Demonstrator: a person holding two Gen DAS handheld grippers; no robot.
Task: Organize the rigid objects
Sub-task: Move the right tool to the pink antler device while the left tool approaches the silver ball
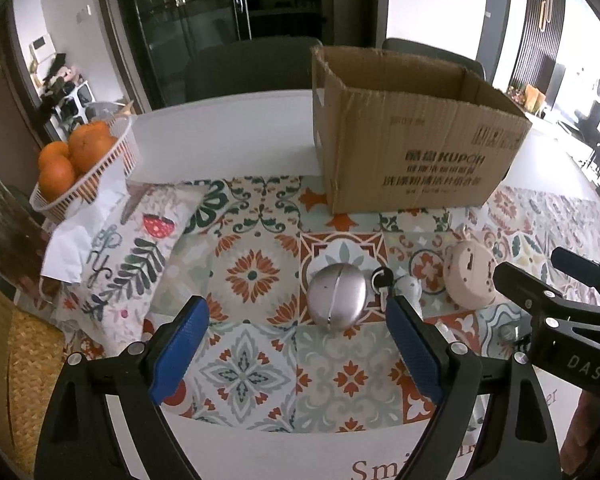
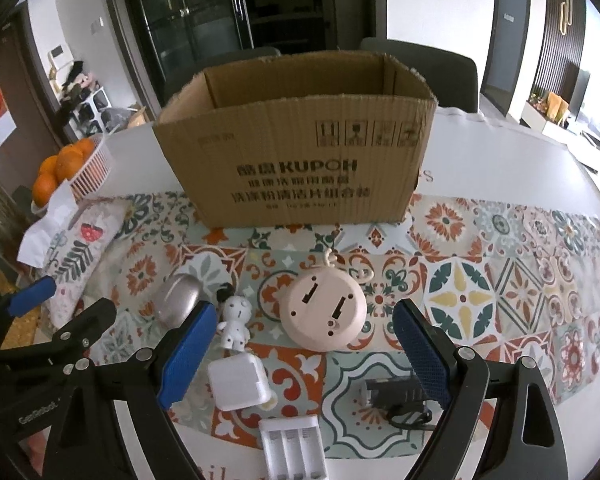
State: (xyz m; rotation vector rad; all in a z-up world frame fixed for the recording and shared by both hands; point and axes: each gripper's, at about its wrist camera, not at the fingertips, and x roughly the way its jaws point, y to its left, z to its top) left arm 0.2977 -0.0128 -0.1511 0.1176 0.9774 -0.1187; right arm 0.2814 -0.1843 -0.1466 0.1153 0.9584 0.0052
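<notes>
Several small rigid items lie loose on a patterned table runner (image 2: 480, 264), none yet in the empty cardboard box (image 2: 296, 160) that stands open-topped just behind them. Nearest the left gripper (image 1: 296, 344) is a silver egg-shaped case (image 1: 337, 297), its seam and long axis running roughly toward and away from the camera; a black key (image 1: 382, 280) touches its right side. Ahead of the right gripper (image 2: 304, 348) rests a round pink device (image 2: 323, 312), underside up, its cord trailing toward the box. Beside it stand or lie a small white figurine (image 2: 236, 322), head toward the box, a white charger cube (image 2: 240, 384), a white battery holder (image 2: 294, 446) with its slots pointing away, and what appears to be a dark adapter (image 2: 396, 394), partly hidden by a finger.

Both sets of tongs stand wide apart and hold nothing, angled down over the items. The step in hand looks like the approach for a first pick; the next move calls for straddling one item squarely, closing, then lifting clear of the box wall. Off to the left sit a floral cushion (image 1: 128, 256) and a basket of oranges (image 1: 80, 168).
</notes>
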